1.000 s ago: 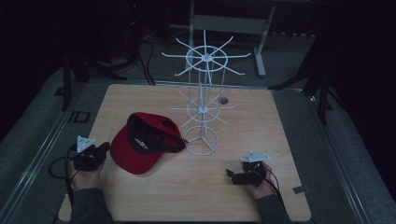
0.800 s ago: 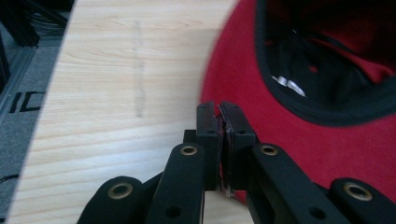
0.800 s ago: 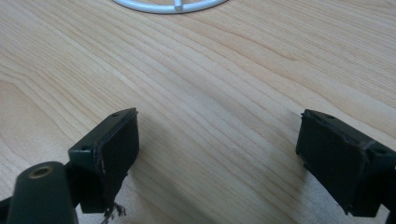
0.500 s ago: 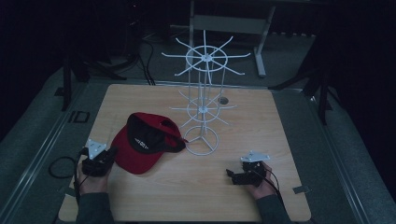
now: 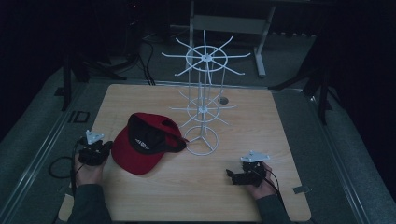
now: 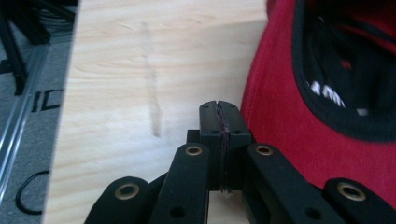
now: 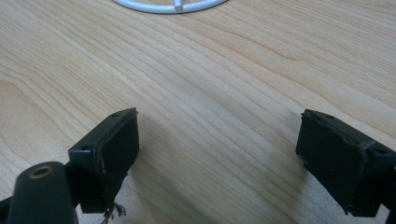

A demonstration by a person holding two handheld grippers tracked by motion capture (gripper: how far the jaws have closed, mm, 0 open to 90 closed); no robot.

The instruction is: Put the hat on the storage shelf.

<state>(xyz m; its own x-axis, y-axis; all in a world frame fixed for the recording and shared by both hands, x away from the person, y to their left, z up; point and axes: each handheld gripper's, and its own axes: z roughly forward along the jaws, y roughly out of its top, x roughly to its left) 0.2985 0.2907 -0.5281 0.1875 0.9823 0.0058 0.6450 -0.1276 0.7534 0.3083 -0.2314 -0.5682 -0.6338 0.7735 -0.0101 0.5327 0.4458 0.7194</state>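
A red cap with a black lining lies opening-up on the left half of the wooden table. Just left of its brim, my left gripper rests low over the table. In the left gripper view its jaws are pressed together with nothing between them, and the cap's red edge lies right beside them. A white wire display stand rises at mid-table on a ring base. My right gripper stands open near the front right, and its pads are wide apart over bare wood.
The stand's wire arms spread out at two levels above the cap's far side. A cable loops off the table's left edge. Dark floor, stands and a white frame surround the table.
My left hand drew back toward the near edge, then came forward again to the cap's brim. The right hand, the cap and the stand have stayed put.
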